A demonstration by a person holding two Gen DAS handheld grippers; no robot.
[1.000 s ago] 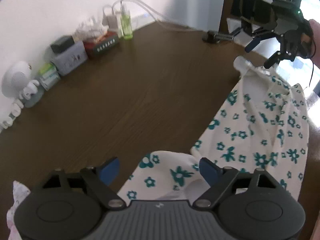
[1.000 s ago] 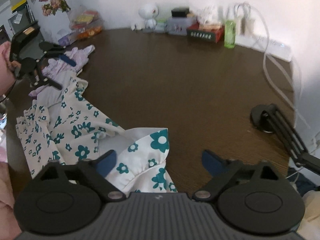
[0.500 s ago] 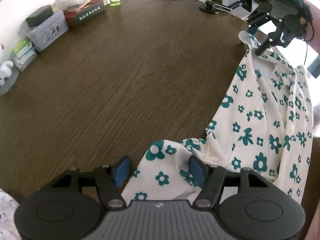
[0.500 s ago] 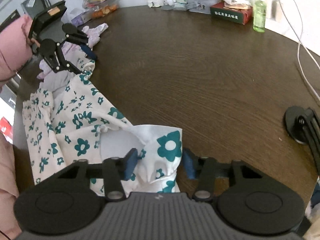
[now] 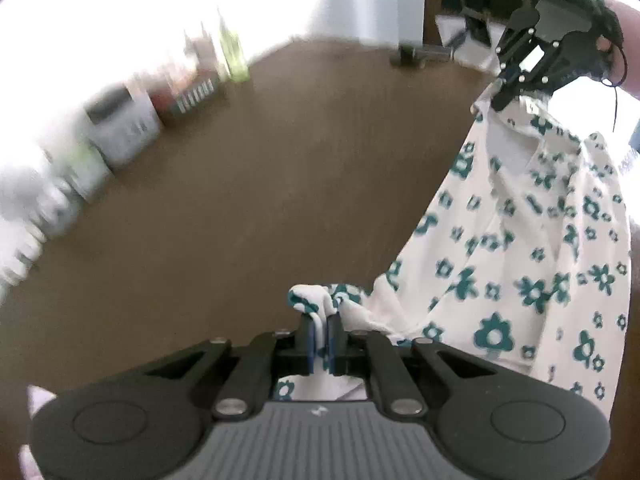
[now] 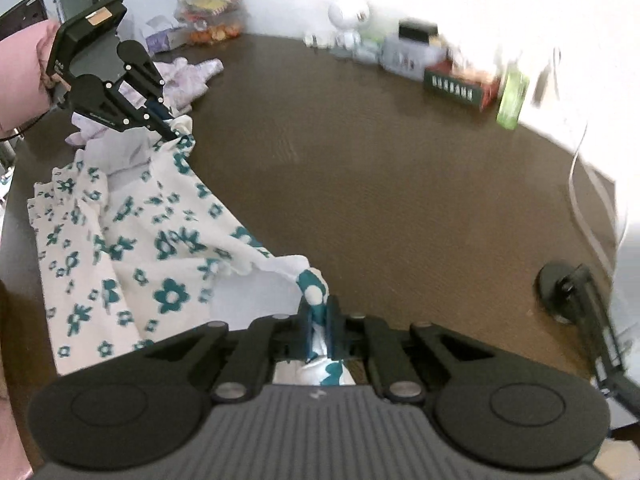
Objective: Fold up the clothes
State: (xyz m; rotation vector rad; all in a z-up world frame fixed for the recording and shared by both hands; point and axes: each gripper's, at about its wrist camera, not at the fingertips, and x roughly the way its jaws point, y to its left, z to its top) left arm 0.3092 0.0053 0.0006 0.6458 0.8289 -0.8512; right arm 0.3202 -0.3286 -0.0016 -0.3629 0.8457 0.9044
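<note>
Left wrist view gives us the white garment printed with teal flowers (image 5: 520, 248), stretched lengthwise between our two grippers and draped over the dark brown wooden table (image 5: 248, 184). Our left gripper (image 5: 320, 336) tilts steeply down, jaws clenched on one bunched corner. Our right gripper (image 6: 320, 332), equally tilted, is clamped on the opposite corner. Beside the cloth lies a crumpled lilac garment (image 6: 188, 76); blurred boxes (image 6: 460, 84) line the far wall.
</note>
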